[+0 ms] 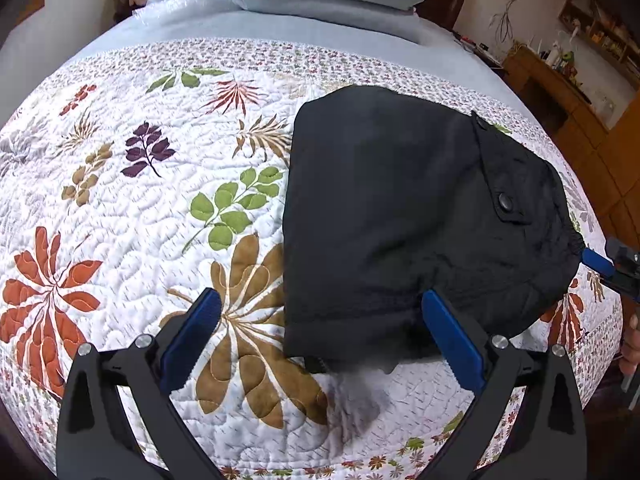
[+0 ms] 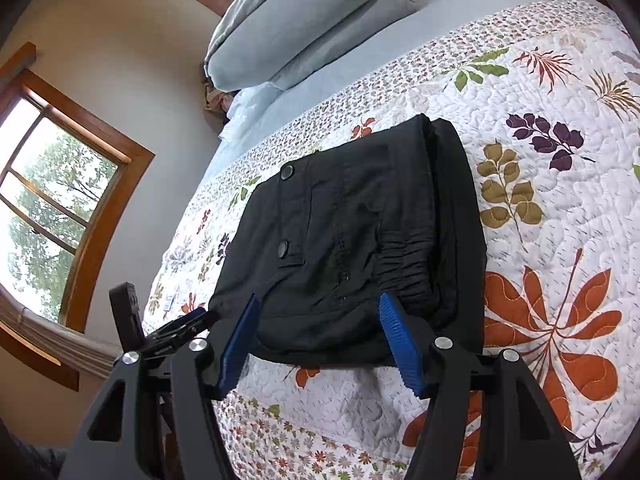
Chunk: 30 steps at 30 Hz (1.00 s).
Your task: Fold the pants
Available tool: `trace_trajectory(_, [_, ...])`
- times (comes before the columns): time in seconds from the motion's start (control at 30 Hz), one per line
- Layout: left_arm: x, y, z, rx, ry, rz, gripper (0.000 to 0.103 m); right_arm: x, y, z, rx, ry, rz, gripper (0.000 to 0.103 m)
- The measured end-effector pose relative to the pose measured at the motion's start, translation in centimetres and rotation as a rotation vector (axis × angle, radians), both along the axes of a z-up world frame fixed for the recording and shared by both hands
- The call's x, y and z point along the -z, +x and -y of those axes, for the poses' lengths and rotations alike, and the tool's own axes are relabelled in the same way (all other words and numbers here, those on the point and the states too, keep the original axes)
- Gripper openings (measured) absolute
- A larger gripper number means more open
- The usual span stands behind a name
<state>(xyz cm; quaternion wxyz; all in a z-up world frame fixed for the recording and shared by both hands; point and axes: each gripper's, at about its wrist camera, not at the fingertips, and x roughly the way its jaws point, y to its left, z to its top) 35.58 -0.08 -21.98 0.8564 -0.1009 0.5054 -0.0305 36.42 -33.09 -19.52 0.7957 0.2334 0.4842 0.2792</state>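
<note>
Pants (image 1: 400,216): lay on the floral quilt (image 1: 168,208) as a compact black bundle, folded over several times, elastic waistband (image 2: 404,264) and a buttoned pocket flap (image 2: 288,216) on top.
Place: toward the near edge of the bed, well apart from the grey pillows (image 2: 280,28) at its head.
Left gripper (image 1: 320,336): jaws spread wide, empty, one blue pad over the bundle's near corner, contact not clear.
Right gripper (image 2: 320,344): jaws parted, nothing clamped, poised at the bundle's near edge.
Done: folding looked essentially complete, layers stacked and fairly square.
Left: at most some smoothing of the slightly bulging near edge, then pulling both tools clear.
</note>
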Motion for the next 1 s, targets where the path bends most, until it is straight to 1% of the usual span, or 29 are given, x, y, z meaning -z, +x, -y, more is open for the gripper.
trace_trajectory(0.07, [-0.2,-0.3,0.0,-0.01,-0.011,0.008,0.1,0.2,0.0,-0.2,0.001,-0.035,-0.009,0.063])
trace_trajectory(0.2, [-0.8,-0.9,-0.3,-0.026,0.002,0.013,0.1,0.9,-0.2,0.5,0.021,-0.003,-0.047,0.064])
trace_trajectory(0.3, [-2.5,-2.2,-1.0,-0.045,-0.022,0.041,0.1,-0.5,-1.2,1.3,0.052,0.042,-0.022,0.068])
trace_trajectory(0.33, [-3.3,-2.9,-1.2,-0.053,-0.025,0.053,0.1,-1.5,-2.0,1.5,0.057,0.035,-0.001,0.07])
trace_trajectory(0.37, [-4.1,-3.6,-1.3,-0.058,-0.031,0.066,0.1,-2.2,-2.4,1.5,0.062,0.018,0.013,0.072])
trace_trajectory(0.4, [-4.9,-4.2,-1.4,-0.059,-0.04,0.076,0.1,-3.6,-3.6,1.6,0.069,-0.016,0.049,0.074])
trace_trajectory(0.5, [-7.1,-6.4,-1.3,-0.061,-0.073,0.105,0.1,-6.6,-6.3,1.2,0.076,-0.095,0.136,0.081])
trace_trajectory(0.57, [-8.2,-7.9,-1.1,-0.054,-0.076,0.12,0.1,-8.1,-8.0,0.9,0.087,-0.156,0.176,0.087])
trace_trajectory(0.6, [-8.7,-8.5,-0.9,-0.05,-0.072,0.126,0.1,-8.8,-9.0,0.7,0.093,-0.186,0.191,0.087])
trace_trajectory(0.67, [-9.5,-9.9,-0.6,-0.042,-0.056,0.138,0.1,-9.5,-10.4,0.7,0.097,-0.214,0.202,0.091])
trace_trajectory(0.73, [-9.9,-10.9,-0.5,-0.027,-0.05,0.142,0.1,-10.1,-11.6,0.5,0.105,-0.248,0.208,0.093])
trace_trajectory(0.83, [-10.4,-12.2,-0.1,-0.012,-0.029,0.141,0.1,-10.0,-13.2,0.1,0.109,-0.293,0.198,0.096])
trace_trajectory(0.9, [-10.6,-13.2,0.2,0.006,-0.02,0.125,0.1,-9.7,-14.2,-0.6,0.094,-0.347,0.174,0.098])
trace_trajectory(1.0, [-11.1,-14.7,0.4,0.016,-0.014,0.134,0.1,-9.5,-15.8,-1.9,0.05,-0.393,0.168,0.098])
